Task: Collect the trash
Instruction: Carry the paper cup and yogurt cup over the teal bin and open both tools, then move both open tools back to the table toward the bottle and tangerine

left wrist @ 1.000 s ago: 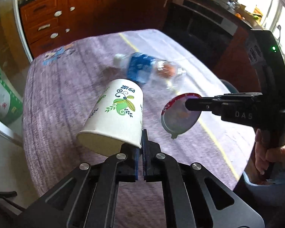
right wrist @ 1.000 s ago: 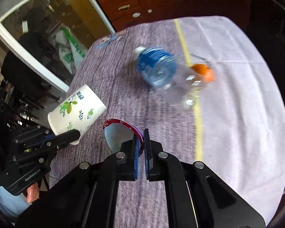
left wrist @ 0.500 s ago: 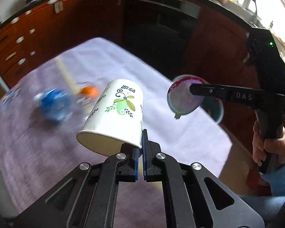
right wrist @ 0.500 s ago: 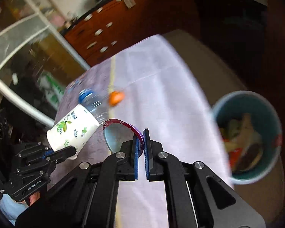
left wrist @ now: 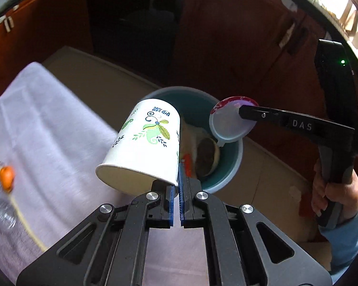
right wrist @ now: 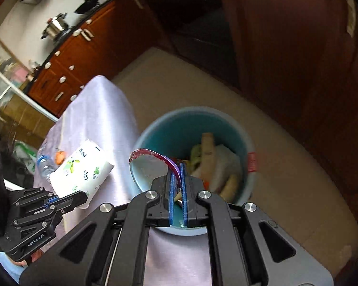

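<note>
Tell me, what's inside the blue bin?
Inside the blue bin lies a trash pile of pale wrappers and scraps. The lid and right gripper hide its near part.

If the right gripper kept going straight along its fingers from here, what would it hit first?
Most likely the trash inside the teal bin. The right gripper, shut on the round lid, points down into the bin's open mouth, with nothing visible between; depth is hard to judge.

Tilted leaf-printed paper cup (left wrist: 146,143) and red-rimmed lid (left wrist: 229,122) above part-filled teal bin (left wrist: 235,160).
</note>
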### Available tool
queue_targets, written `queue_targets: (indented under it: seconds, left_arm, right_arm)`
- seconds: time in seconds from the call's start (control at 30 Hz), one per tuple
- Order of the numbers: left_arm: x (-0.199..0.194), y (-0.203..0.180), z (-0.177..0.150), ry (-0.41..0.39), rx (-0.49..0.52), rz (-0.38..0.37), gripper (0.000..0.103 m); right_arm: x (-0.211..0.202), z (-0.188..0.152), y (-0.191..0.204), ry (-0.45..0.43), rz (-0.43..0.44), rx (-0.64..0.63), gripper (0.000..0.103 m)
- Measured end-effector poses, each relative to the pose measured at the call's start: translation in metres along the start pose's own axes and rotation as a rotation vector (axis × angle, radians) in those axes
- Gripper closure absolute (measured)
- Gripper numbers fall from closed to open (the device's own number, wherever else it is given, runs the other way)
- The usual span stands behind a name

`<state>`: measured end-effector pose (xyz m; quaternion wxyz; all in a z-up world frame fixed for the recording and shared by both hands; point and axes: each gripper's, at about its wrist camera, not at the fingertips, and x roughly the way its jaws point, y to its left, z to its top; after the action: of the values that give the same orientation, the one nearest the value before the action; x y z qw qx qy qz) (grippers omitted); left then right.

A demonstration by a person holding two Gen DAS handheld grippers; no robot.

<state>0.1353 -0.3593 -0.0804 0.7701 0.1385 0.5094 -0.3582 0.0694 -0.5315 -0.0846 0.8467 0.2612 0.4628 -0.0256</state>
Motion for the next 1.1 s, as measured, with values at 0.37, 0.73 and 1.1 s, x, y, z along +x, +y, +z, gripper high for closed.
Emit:
queue_targets:
  seconds: [0.37, 0.73, 1.1]
  left_arm:
    - [0.039, -0.017, 0.020, 0.063, 0.036, -0.001, 0.097]
    - [0.038, -0.018, 0.023, 0.044, 0.009, 0.017, 0.035]
    - [0.020, 0.010, 0.003, 0.030, -0.054, 0.030, 0.024]
  right_arm:
    - [0.023, 0.001, -0.034, 0.040, -0.004, 0.067, 0.061]
    - [0.019, 0.002, -0.023, 0.054, -0.025, 0.049, 0.015]
    - [0.011, -0.001, 0.003, 0.067, -0.044, -0.004, 0.007]
